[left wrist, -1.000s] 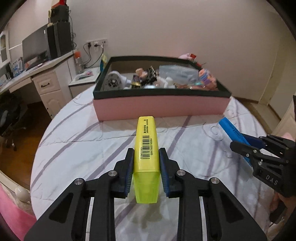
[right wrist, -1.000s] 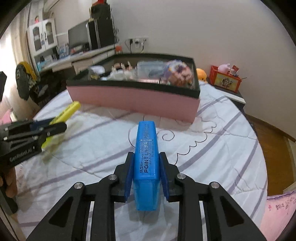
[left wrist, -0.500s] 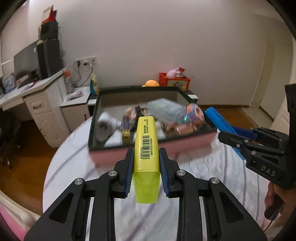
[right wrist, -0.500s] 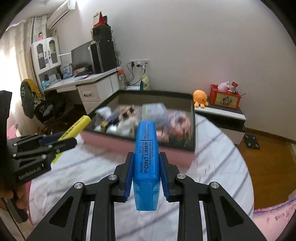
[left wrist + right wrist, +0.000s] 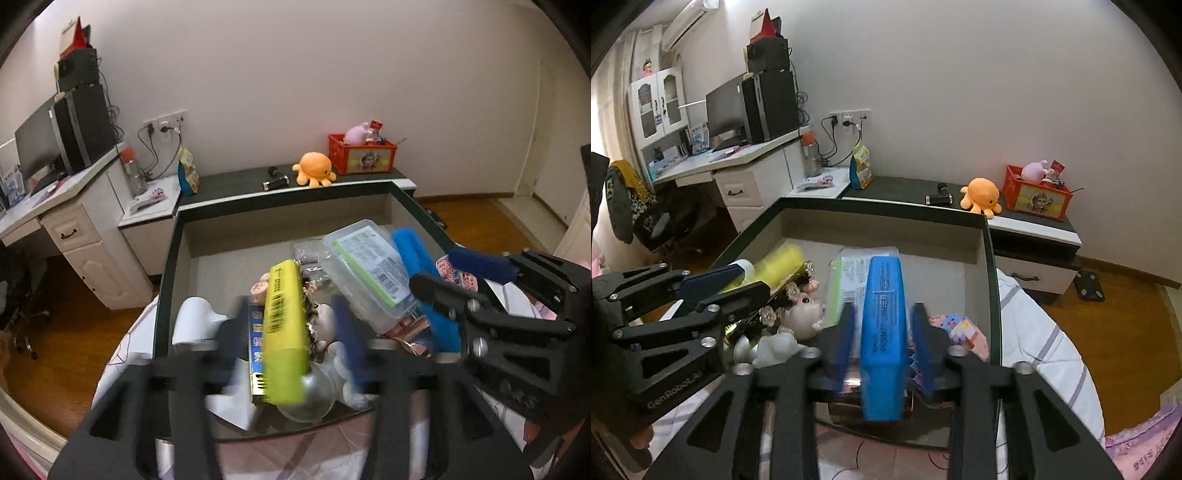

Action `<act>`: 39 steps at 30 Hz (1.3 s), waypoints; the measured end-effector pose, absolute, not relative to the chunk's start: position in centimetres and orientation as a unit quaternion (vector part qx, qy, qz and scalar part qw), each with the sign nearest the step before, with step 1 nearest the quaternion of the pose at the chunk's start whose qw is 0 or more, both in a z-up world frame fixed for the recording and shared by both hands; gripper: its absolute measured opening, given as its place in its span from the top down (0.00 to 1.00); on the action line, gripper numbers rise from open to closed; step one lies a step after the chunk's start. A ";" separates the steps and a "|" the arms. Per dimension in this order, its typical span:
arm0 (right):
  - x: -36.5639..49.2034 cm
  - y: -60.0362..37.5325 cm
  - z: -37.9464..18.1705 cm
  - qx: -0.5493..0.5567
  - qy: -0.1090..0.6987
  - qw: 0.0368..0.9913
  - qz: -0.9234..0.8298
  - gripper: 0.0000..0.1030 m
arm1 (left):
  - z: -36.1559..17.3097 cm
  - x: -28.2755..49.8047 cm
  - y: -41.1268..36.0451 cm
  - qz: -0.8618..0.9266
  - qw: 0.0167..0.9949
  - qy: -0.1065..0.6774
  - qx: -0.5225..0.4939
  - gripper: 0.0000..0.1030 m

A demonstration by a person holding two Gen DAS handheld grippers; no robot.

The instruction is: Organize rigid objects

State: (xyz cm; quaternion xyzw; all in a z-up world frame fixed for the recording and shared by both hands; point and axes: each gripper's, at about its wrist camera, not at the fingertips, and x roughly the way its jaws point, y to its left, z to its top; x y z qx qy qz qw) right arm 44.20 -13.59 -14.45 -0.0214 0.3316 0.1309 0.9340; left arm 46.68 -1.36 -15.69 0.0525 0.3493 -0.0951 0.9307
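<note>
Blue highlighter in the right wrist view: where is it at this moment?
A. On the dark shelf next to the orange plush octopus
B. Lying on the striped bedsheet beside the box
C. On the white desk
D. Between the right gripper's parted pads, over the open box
D: the blue highlighter sits between the right gripper's parted pads, above the cluttered open box.

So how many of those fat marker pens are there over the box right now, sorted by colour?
Yellow highlighter: 1, between the open pads of the left gripper, whose jaws have just been opening.
Blue highlighter: 1, between the open pads of the right gripper, whose jaws have also just been opening.
Total: 2, both above the box.
</note>
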 end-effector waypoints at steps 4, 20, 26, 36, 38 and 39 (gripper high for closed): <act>42.4 -15.1 -12.8 0.002 0.308 0.944 0.121 0.18 | -14.5 44.6 -0.1 -0.079 0.940 0.331 0.035 0.15; 25.4 -15.4 -4.9 0.013 0.199 0.974 0.110 0.00 | -6.1 26.6 1.6 -0.048 0.978 0.200 0.026 0.00; 19.3 -15.4 -3.0 0.011 0.164 0.982 0.096 0.00 | -4.1 20.0 1.5 -0.055 0.984 0.168 0.028 0.00; 11.4 -14.7 -0.8 0.004 0.117 0.990 0.077 0.00 | -1.3 11.8 1.3 -0.047 0.992 0.114 0.026 0.00; 10.3 -14.6 -0.3 0.001 0.109 0.991 0.075 0.00 | -0.7 10.6 1.4 -0.040 0.994 0.101 0.024 0.00; 9.8 -14.5 -0.1 0.000 0.105 0.992 0.074 0.00 | -0.4 9.9 1.5 -0.039 0.995 0.094 0.023 0.00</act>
